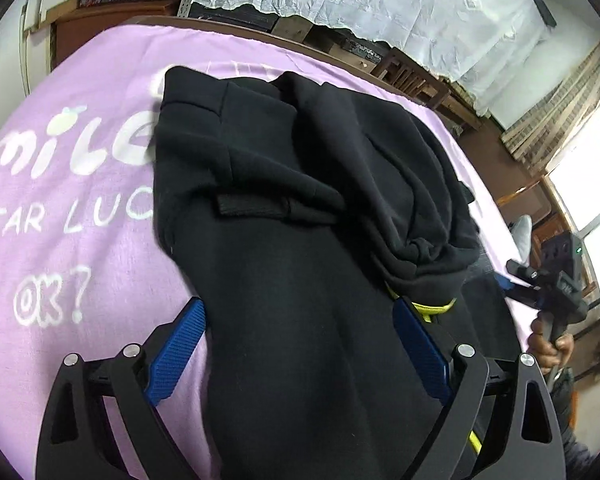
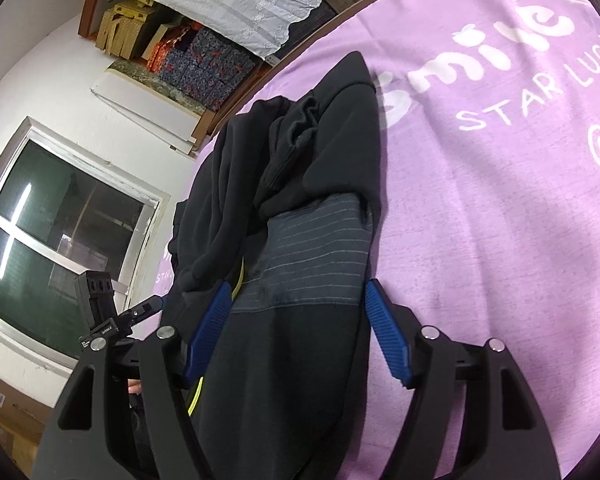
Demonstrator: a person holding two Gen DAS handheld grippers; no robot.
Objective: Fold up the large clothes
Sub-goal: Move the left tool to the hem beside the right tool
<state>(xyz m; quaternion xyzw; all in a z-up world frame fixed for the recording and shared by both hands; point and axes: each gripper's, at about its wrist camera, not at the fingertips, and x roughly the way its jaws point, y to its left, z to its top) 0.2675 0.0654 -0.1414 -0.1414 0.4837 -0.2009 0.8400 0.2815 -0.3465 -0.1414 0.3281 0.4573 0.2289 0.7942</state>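
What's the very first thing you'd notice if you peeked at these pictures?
A big black garment lies bunched in the middle of a bright purple blanket that has white writing on it. At the bottom of each view, blue-padded fingers stand wide on either side of the cloth: the left gripper and the right gripper. A thin yellow-green trim peeks out from under the folds near the left gripper.
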